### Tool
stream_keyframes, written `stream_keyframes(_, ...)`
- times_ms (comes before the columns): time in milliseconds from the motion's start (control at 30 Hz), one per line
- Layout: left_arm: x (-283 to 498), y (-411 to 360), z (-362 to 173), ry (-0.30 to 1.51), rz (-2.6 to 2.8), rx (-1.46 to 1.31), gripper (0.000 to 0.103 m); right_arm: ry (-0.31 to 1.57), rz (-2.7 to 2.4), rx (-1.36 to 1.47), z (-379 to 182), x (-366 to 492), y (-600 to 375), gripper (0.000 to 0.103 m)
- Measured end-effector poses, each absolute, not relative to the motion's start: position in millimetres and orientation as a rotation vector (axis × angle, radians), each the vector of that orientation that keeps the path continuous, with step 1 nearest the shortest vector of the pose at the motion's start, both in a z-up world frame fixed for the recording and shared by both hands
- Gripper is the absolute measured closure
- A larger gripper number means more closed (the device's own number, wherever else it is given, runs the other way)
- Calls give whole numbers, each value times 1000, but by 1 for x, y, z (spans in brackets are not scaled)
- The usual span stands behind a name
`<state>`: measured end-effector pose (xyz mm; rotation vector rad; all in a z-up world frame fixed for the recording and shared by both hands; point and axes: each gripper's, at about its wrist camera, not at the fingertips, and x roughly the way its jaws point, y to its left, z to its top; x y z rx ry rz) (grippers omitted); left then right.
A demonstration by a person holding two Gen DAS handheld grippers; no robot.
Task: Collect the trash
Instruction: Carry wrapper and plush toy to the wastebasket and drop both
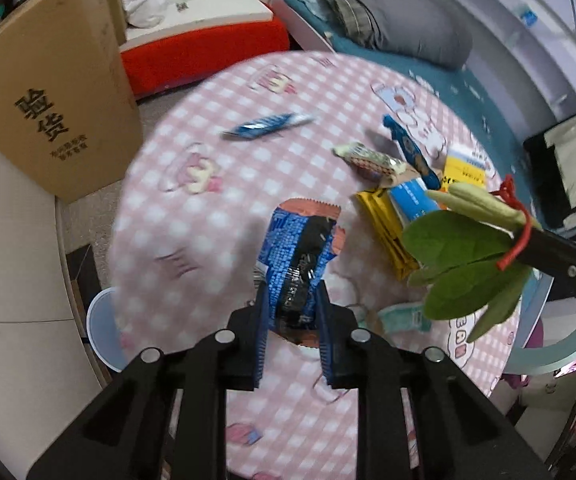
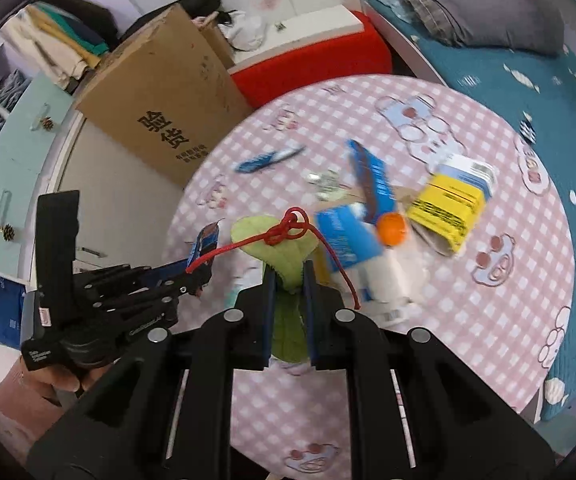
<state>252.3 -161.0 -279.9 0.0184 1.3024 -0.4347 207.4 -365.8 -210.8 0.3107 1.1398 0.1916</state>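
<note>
My left gripper (image 1: 291, 312) is shut on a crumpled blue, black and orange snack wrapper (image 1: 299, 240), held above the round table with the pink checked cloth (image 1: 192, 208). My right gripper (image 2: 288, 280) is shut on a green leaf bundle (image 2: 276, 240) tied with red string. The leaf bundle (image 1: 463, 248) and the right gripper (image 1: 527, 240) show at the right of the left wrist view. In the right wrist view the left gripper (image 2: 200, 268) and the wrapper (image 2: 208, 240) sit at the left, over the table (image 2: 467, 320) edge. A hand holds its handle.
More litter lies on the table: a blue wrapper (image 1: 268, 124), a patterned wrapper (image 1: 371, 160), a yellow packet (image 1: 387, 232), a yellow box (image 2: 447, 204), an orange ball (image 2: 391, 230). A cardboard box (image 1: 48, 100) stands left, a bed (image 2: 527, 60) behind, a pale round rim (image 1: 102, 328) below the table edge.
</note>
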Motion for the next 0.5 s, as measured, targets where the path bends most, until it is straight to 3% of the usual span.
stream_keyframes(500,208,69,-269,1300,-169,-141,82,1185,477,171,-221,215,-144,90)
